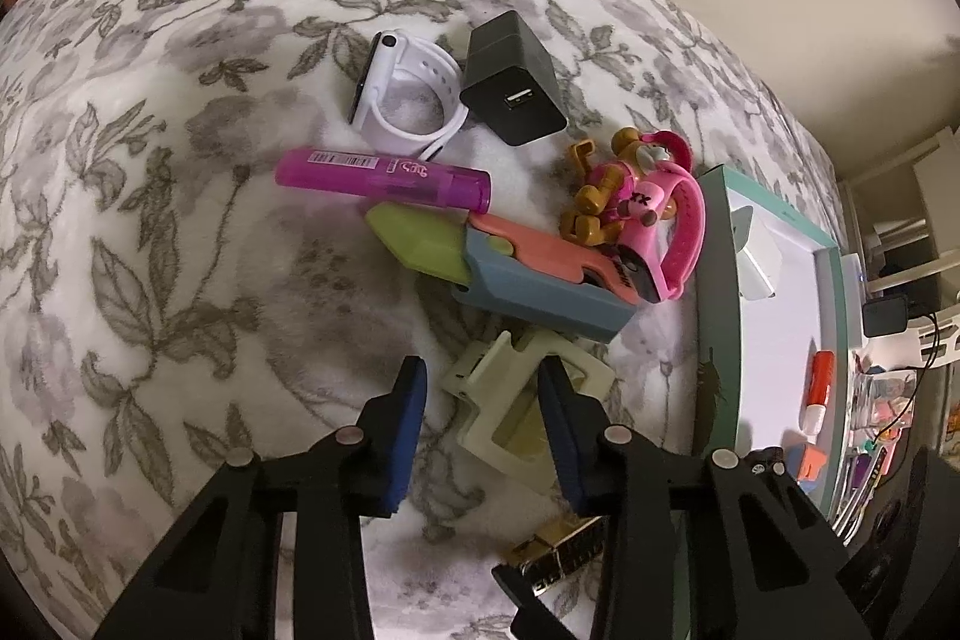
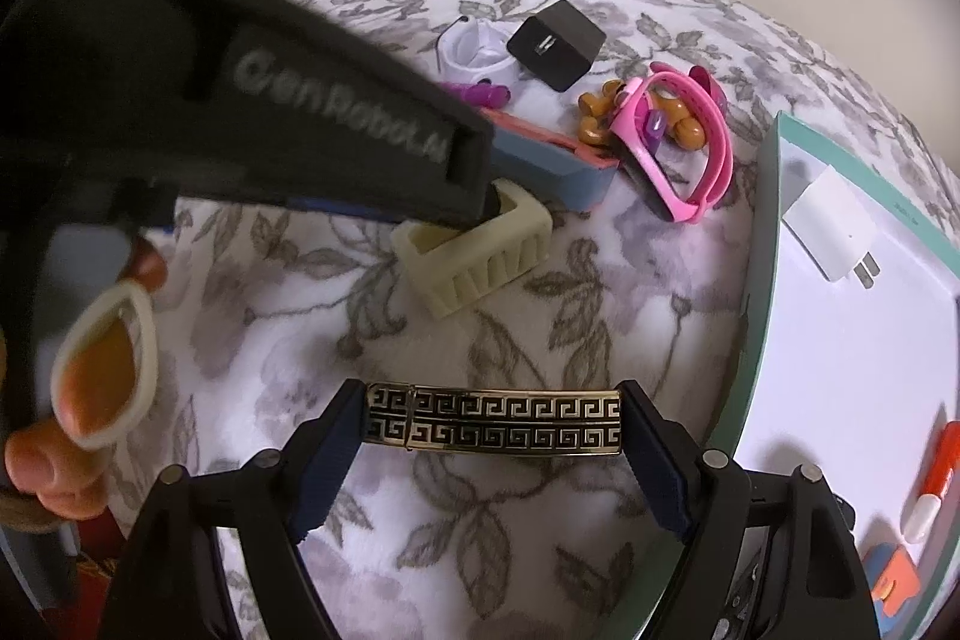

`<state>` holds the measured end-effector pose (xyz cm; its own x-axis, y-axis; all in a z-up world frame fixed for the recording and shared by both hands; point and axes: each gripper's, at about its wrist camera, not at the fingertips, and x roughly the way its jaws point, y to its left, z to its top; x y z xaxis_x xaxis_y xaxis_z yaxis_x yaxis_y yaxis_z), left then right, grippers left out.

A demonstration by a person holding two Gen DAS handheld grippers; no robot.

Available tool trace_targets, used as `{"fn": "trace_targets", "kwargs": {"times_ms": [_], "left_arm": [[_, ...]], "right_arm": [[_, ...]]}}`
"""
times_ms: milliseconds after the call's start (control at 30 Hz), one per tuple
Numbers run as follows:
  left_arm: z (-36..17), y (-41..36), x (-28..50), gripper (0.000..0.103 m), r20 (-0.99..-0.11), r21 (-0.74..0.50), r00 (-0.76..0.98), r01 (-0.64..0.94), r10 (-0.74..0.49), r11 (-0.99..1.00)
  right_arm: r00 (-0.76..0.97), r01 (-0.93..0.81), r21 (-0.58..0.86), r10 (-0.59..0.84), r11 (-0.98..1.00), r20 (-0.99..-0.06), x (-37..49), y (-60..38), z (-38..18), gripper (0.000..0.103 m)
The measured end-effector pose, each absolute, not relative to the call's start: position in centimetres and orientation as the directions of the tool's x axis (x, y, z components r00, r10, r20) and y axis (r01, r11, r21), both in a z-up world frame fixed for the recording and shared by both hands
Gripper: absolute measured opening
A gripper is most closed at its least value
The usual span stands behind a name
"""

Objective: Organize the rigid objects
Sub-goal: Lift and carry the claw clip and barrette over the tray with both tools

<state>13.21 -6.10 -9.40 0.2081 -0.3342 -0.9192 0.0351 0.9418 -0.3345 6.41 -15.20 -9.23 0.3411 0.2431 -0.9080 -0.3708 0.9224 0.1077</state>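
My left gripper [image 1: 483,421] is open, its fingers astride a cream plastic holder [image 1: 522,400] on the floral blanket; one finger reaches into the holder in the right wrist view [image 2: 480,250]. My right gripper [image 2: 492,430] holds a black-and-gold patterned bar [image 2: 492,427] by its two ends, above the blanket; the bar also shows low in the left wrist view [image 1: 558,556]. Beyond lie a magenta highlighter [image 1: 384,178], a white watch [image 1: 408,94], a black charger [image 1: 513,91], a blue-coral-green folding tool [image 1: 528,268], and a pink watch with a toy figure [image 1: 648,202].
A teal-rimmed white box lid [image 1: 714,280] lies at the right, holding a white plug adapter [image 2: 834,226], an orange-white tube [image 2: 933,478] and a small blue-orange piece [image 2: 894,574]. A hand with cream-rimmed glasses [image 2: 108,364] is at the left. Cluttered shelves [image 1: 888,340] are at far right.
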Motion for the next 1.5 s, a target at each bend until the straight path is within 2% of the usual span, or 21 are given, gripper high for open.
{"fn": "trace_targets", "kwargs": {"times_ms": [200,333,1000,1500], "left_arm": [[-9.6,-5.5,13.1,0.039,-0.912,-0.362,0.199,0.026,-0.359,0.932],[-9.4,-5.2,12.7,0.033,-0.907,-0.371,0.2,0.032,-0.37,0.928],[-8.4,-6.8,12.6,0.024,-0.926,-0.284,0.225,0.117,-0.304,0.952],[-2.4,-6.0,11.1,0.021,-0.877,-0.27,0.377,0.127,-0.298,0.954]], "right_arm": [[0.338,-0.363,0.125,0.255,0.924,-0.906,5.3,-15.3,-9.0,0.084],[0.347,-0.33,0.157,0.274,0.931,-0.897,5.1,-16.5,-8.5,0.084],[0.473,-0.219,0.192,0.276,0.957,-0.837,3.5,-20.7,-3.9,0.084],[0.629,-0.096,0.231,0.239,0.968,-0.74,4.4,-25.8,1.6,0.084]]}}
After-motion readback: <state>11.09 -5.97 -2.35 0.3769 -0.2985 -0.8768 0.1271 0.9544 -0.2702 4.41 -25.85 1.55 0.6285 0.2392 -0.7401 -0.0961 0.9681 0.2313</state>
